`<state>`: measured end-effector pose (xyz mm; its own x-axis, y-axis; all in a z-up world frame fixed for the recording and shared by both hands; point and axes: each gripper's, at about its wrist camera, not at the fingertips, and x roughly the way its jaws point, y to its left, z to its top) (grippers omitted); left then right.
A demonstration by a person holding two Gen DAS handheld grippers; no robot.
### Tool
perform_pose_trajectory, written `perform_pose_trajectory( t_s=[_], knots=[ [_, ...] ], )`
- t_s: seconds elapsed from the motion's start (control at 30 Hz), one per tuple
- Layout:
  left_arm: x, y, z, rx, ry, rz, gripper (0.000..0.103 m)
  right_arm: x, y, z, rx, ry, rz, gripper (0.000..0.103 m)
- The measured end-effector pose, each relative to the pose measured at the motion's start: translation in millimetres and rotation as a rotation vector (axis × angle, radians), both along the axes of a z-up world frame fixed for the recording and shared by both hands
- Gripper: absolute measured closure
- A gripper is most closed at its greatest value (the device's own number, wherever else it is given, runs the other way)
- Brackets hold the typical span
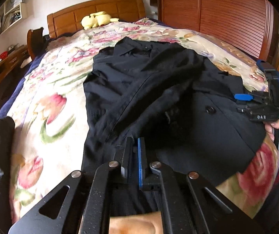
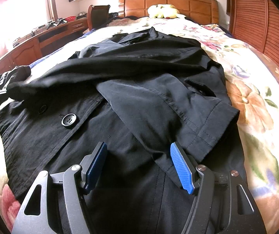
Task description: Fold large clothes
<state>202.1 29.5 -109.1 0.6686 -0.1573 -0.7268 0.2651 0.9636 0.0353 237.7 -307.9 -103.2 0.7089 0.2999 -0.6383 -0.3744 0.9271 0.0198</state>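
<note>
Nearby, a yellow plush toy (image 1: 97, 19) tops the floral bedspread (image 1: 47, 105).

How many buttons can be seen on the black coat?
2: a large button on the front flap left of the right gripper, and a darker button up-left of it. More may be hidden under the folded sleeves.

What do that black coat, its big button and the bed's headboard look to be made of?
The black coat looks like thin woven cloth with a matte, slightly smooth finish: fine wrinkles and visible stitched seams; the fibre I cannot tell. Its big button seems glossy dark plastic, catching light at the rim. The headboard looks like varnished orange-brown wood, with raised panels and a sheen.
</note>
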Motion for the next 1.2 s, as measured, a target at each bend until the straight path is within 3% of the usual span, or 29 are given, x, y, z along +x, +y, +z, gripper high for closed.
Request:
perform_pose_trajectory(
  t_s=[0.07, 0.2, 0.43, 0.77, 1.2],
  knots=[
    [-5, 9, -1, -0.027, 0.009, 0.008, 0.082, 0, 1, -1, -0.002, -0.001, 0.000, 0.034],
    [-22, 28, -2, -0.045, 0.004, 0.062, 0.070, 0, 2, -1, -0.003, -0.001, 0.001, 0.034],
    [-39, 51, -18, -0.004, 0.044, 0.135, 0.067, 0, 2, -1, -0.003, -0.001, 0.001, 0.033],
    [-28, 58, -41, 0.029, 0.104, 0.174, 0.067, 0, 2, -1, -0.003, -0.002, 0.002, 0.033],
    [-23, 67, -57, -0.021, 0.138, 0.178, 0.066, 0, 4, 1, -0.025, 0.019, 0.008, 0.033]
  ],
)
